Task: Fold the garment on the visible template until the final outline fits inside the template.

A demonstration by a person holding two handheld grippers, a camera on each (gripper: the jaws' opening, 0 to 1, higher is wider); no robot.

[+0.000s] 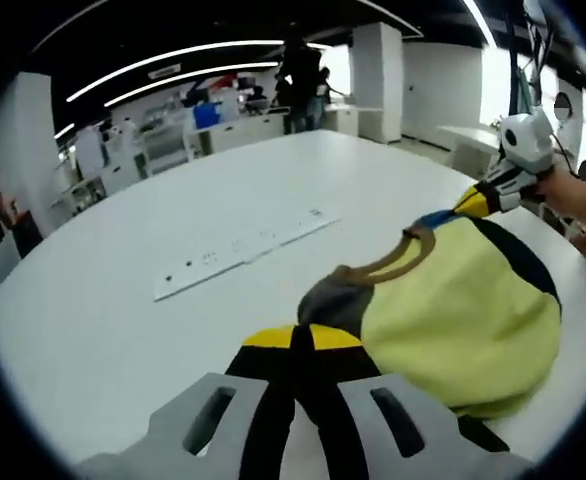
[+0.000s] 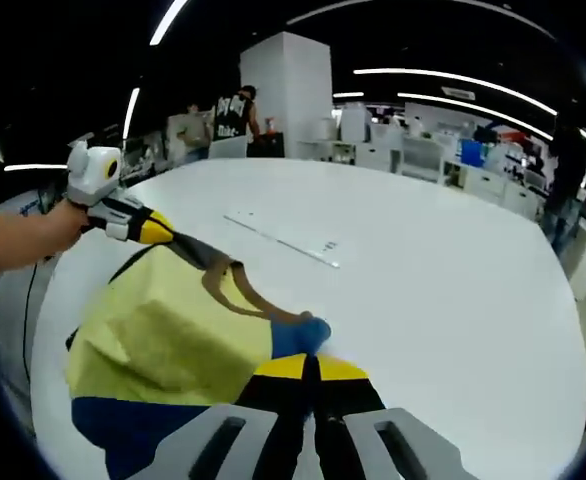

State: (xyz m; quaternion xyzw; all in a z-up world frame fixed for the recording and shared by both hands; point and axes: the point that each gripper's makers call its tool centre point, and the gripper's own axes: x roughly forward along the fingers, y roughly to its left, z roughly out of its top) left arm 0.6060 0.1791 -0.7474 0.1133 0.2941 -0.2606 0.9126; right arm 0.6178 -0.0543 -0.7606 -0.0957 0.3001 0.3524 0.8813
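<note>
The left gripper (image 1: 303, 400) has its jaws closed on a pinch of the garment (image 1: 453, 320), near the brown neckband (image 1: 393, 262). The right gripper (image 2: 308, 410) is likewise clamped on the cloth, at the far end of that neckband as seen from the left gripper view, where it shows at the upper right with a hand behind it. Between the two grips the garment hangs stretched, its yellow body sagging onto the white tabletop (image 1: 173, 330) and dark blue panels showing at the lower edges.

Beyond the neckband, well apart from the cloth, a long white strip (image 1: 243, 250) with small markings lies flat on the tabletop; it may be the template or part of it, though it is too small to tell.

As a judgement, the task is at an early stage: the garment is bunched, partly lifted, no neat fold is visible, and nothing of it lies within a marked outline. Laying it flat and folding remain.
</note>
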